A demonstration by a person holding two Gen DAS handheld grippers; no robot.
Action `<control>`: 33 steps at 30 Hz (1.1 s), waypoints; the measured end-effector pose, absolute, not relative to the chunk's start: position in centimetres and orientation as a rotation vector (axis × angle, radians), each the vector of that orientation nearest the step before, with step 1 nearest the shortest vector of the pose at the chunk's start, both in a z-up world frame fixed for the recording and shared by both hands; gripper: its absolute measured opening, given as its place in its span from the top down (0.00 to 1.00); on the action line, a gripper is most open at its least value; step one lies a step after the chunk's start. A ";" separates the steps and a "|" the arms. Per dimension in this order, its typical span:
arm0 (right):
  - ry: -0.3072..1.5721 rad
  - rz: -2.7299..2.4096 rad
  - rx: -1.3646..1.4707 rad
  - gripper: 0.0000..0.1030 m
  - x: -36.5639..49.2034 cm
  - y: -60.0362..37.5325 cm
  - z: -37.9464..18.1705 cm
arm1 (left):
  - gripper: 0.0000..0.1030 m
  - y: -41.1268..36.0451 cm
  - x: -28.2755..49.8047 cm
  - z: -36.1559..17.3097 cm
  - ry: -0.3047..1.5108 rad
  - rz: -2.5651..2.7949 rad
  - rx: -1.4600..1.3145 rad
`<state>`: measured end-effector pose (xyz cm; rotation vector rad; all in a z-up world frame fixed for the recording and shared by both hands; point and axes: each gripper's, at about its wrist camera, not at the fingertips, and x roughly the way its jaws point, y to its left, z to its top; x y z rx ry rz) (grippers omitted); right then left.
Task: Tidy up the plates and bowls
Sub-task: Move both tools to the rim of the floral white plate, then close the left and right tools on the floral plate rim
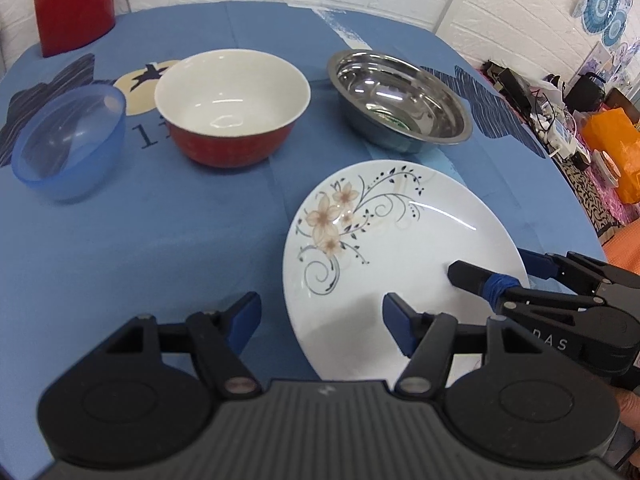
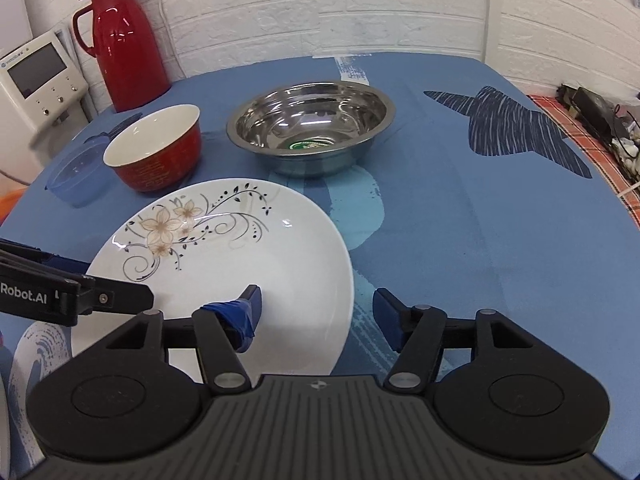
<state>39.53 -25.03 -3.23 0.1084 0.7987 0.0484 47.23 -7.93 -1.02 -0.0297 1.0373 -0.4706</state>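
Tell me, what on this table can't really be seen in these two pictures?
- Tall red glossy jug: left wrist view, top cut off by the frame edge.
- See-through blue plastic bowl: right wrist view, partly hidden behind the red bowl with white inside.
- White flowered plate: near rim hidden by the left tool in its own view.
- Green label inside the shiny steel bowl: too small to read.

**A lived-in room at home**

The setting looked domestic. A table under a blue printed cloth point(image 2: 440, 240) stood against a white brick-pattern wall point(image 2: 320, 8), with a red thermos jug point(image 2: 128, 48) at the back. A small white appliance with a screen point(image 2: 36, 76) sat beside it. Cluttered shelves with bags and oddments point(image 1: 592, 128) and blue patterned wall decorations point(image 1: 604, 8) filled one side.
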 end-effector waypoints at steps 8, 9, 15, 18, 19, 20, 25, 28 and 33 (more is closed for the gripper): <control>0.776 0.073 0.087 0.49 39.6 -23.9 -3.5 | 0.36 -8.3 46.7 -1.2 1.011 -0.463 -0.004; 0.779 0.078 0.083 0.47 39.6 -23.8 -3.5 | 0.35 -8.4 46.6 -1.2 1.009 -0.465 0.003; 0.793 0.105 0.061 0.41 39.8 -23.8 -3.5 | 0.25 -9.2 46.7 -1.2 1.038 -0.448 0.036; 0.790 0.101 0.064 0.40 39.7 -23.7 -3.5 | 0.25 -9.0 46.6 -1.3 1.024 -0.449 0.022; 0.790 0.103 0.064 0.40 39.7 -23.7 -3.5 | 0.25 -8.9 46.6 -1.3 1.024 -0.447 0.010; 0.791 0.110 0.064 0.41 39.7 -23.7 -3.5 | 0.25 -8.8 46.6 -1.3 1.024 -0.447 0.001; 0.789 0.143 0.050 0.44 39.3 -23.8 -3.5 | 0.25 -8.7 46.4 -1.4 1.014 -0.448 0.010; 0.770 0.152 0.048 0.49 38.9 -24.1 -3.6 | 0.33 -9.4 45.8 -1.5 0.992 -0.425 0.070; 0.752 0.148 0.066 0.67 38.7 -25.0 -3.5 | 0.70 -9.1 46.0 -1.1 0.993 -0.439 0.030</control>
